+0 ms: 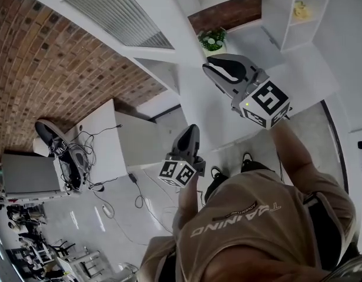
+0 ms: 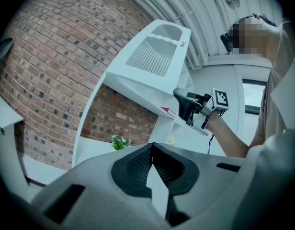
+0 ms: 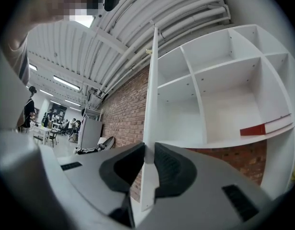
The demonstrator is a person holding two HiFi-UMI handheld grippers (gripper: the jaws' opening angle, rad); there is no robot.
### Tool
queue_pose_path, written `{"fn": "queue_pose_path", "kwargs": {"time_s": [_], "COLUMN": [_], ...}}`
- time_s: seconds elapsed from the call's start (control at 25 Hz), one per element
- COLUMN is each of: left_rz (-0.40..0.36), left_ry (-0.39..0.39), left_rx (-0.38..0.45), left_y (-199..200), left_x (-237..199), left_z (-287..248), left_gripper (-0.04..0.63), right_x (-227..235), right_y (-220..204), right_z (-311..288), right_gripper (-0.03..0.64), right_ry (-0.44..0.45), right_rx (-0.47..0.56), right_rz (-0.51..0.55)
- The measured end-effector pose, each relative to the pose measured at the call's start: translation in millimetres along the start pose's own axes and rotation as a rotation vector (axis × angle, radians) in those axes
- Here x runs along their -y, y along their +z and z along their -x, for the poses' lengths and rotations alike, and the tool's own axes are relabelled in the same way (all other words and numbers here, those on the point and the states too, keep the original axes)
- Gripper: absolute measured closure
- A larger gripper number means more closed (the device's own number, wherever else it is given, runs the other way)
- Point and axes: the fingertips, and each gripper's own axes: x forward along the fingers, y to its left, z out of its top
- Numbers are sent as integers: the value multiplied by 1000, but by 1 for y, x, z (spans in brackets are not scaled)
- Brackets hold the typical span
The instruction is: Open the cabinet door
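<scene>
The white cabinet door [image 1: 119, 13], louvred in its upper part, stands swung out from the cabinet [image 1: 287, 16]. My right gripper [image 1: 211, 68] is shut on the door's free edge. In the right gripper view that edge [image 3: 148, 104] runs upright between the two dark pads of the right gripper [image 3: 149, 150], with the bare white shelves [image 3: 219, 95] beside it. The left gripper view shows the door [image 2: 154, 51] with the right gripper [image 2: 180, 97] at its lower edge. My left gripper [image 1: 191, 129] hangs lower, away from the door. Its tips meet on nothing [image 2: 152, 147].
A small green plant [image 1: 212, 39] sits on the cabinet's counter, a red book [image 3: 265, 127] lies on a shelf, and a yellow thing [image 1: 300, 9] sits in a far cubby. A white desk [image 1: 101, 140] with cables stands by the brick wall. People and chairs [image 1: 28, 239] are farther off.
</scene>
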Motion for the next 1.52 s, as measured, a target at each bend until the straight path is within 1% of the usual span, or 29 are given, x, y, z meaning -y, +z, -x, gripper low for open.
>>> {"fn": "queue_pose_path", "kwargs": {"time_s": [0.12,0.2,0.28,0.48,0.68,0.88,1.04,1.24,1.4,1.52], "left_rz": [-13,-9,-7,-6,-17,-20,-29,-24,-4,-18], "left_ry": [-48,-65,-80,-128,-194,-256,-266,-273,-264,-277], "left_rx": [17,12,6,8,13,-11,-40,-43,-47,-64], "left_y": [5,5,5,12,22,19,12,10,5,7], "left_x": [1,-2,-8,-27,-30,-37,-53,-62,-62,-56], "left_z": [6,19,33,57,65,85,100,112,102,94], "left_gripper": [588,588,588,588,588,588,588,588,588,588], "right_x": [-7,-17,-27,-45,-62,-80,-85,-92,-88,-84], "right_y": [0,0,0,1,3,3,2,-2,-2,1], "right_z": [3,6,7,4,3,0,1,1,2,1], "right_gripper": [555,555,555,554,554,554,554,554,554,554], "right_ry": [-41,-66,-87,-181,-225,-284,-332,-355,-337,-326], "right_rx": [-12,-22,-24,-42,-48,-31,-12,-8,-8,6], "right_rz": [17,15,14,34,33,45,47,42,43,43]}}
